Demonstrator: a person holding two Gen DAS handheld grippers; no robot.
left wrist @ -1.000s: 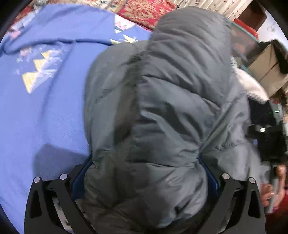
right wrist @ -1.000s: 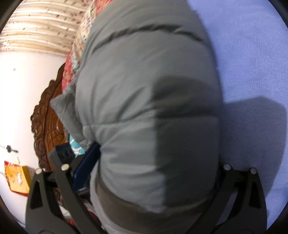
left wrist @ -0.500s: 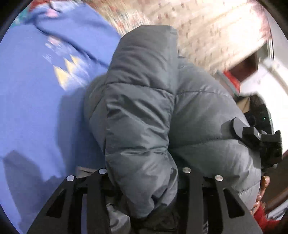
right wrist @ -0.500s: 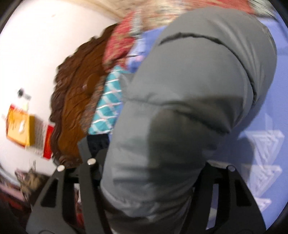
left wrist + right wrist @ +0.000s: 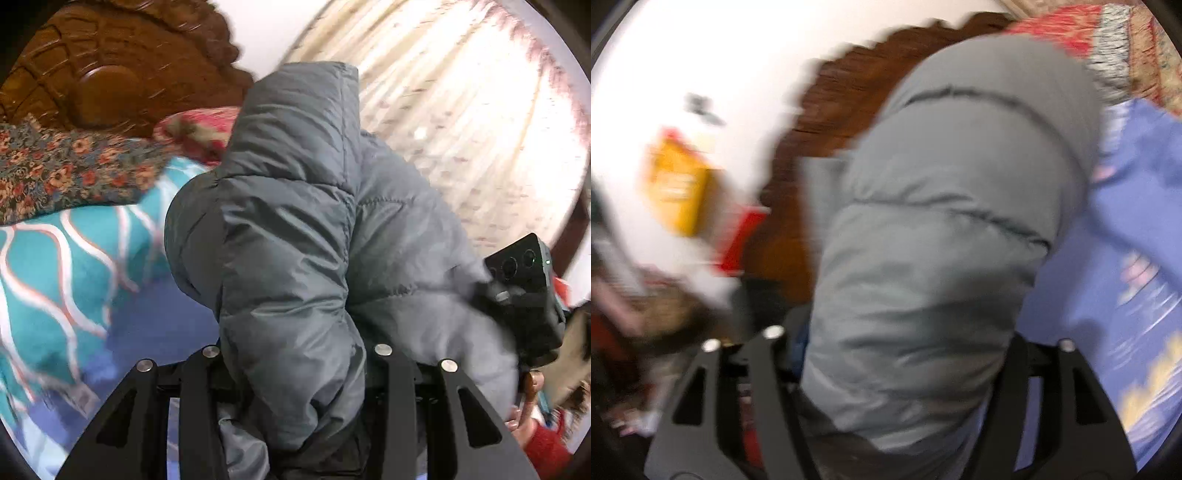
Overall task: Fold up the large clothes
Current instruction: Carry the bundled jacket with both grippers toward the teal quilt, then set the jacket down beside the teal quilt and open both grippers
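Basically the grey puffer jacket [image 5: 295, 229] filled both views, bunched up and lifted clear of the bed. Left gripper [image 5: 295, 354] was partly closed and pinched on a thick padded fold of it, fabric packed tight between both fingers. Right gripper [image 5: 908, 343] was set wider around another quilted roll of the same jacket [image 5: 945, 221]; its jaws were opening, with the padding between them and pressed against both sides. From the left view, the right gripper's black body and camera block [image 5: 524, 288] showed at the jacket's far edge, with a hand [image 5: 524, 417] in a red sleeve under it.

Surface: blue bedsheet [image 5: 1126, 258] with a pale printed pattern, below and to the right of the jacket in the right view. Teal pillow [image 5: 48, 280] with white wavy lines lay to the left in the left view, with a floral cloth [image 5: 74, 170] and a red patterned cushion [image 5: 195, 129] behind it.

Room: carved dark wooden headboard [image 5: 103, 81] behind the bedding, white wall above, pale curtain [image 5: 461, 110] on the right. Right view was heavily motion-blurred; a yellow object [image 5: 676, 184] hung on the wall, details unreadable.
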